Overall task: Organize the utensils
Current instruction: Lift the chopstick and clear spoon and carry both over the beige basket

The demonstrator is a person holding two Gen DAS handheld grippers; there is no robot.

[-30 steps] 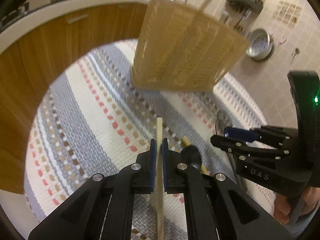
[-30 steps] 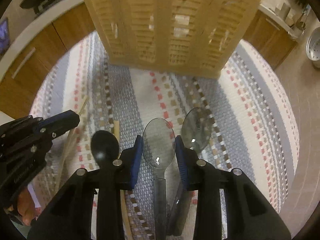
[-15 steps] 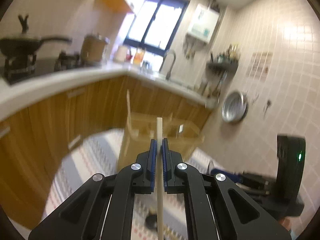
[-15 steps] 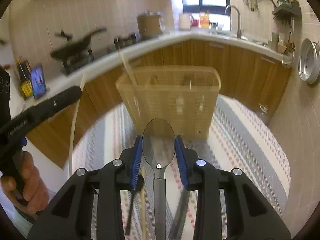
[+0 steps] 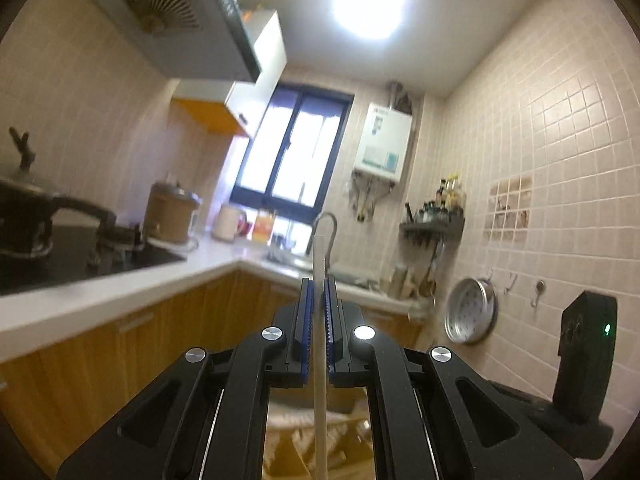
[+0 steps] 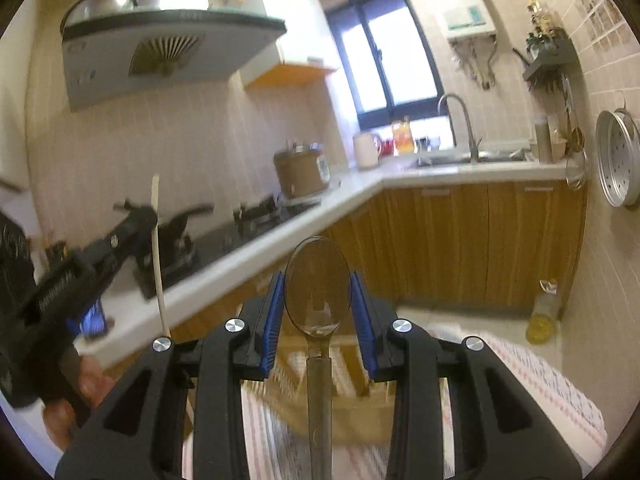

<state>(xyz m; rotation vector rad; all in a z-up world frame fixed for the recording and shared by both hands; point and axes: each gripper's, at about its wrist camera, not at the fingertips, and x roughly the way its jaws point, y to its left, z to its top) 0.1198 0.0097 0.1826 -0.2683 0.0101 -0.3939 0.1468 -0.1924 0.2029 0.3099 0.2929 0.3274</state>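
Kitchen backdrop here: tiled walls, a dark-framed window [image 5: 296,152], a range hood [image 6: 160,48] up top and a white L-shaped bench [image 6: 460,170] over wooden cabinets. Front and centre in the left wrist view, a pale wooden chopstick [image 5: 320,320] is pinched tight between the blue pads of the left gripper [image 5: 319,312], jaws fully closed on it, with the stick poking up past the tips in front of the tap. The right wrist view shows the same stick [image 6: 157,248] standing nearly upright in that gripper, off to the left, with a person's hand [image 6: 86,392] wrapped around the handle below. The right gripper [image 6: 318,300] holds a translucent grey plastic spoon [image 6: 318,280], bowl up and sitting between the blue pads, handle running straight down the middle; the jaws are closed part way on the spoon. Below both grippers, blurry, sits a woven basket [image 6: 320,368] on a striped mat [image 6: 540,392]. A pan [image 5: 48,208] rests on the stove and a perforated metal tray [image 6: 618,158] hangs on the right wall.
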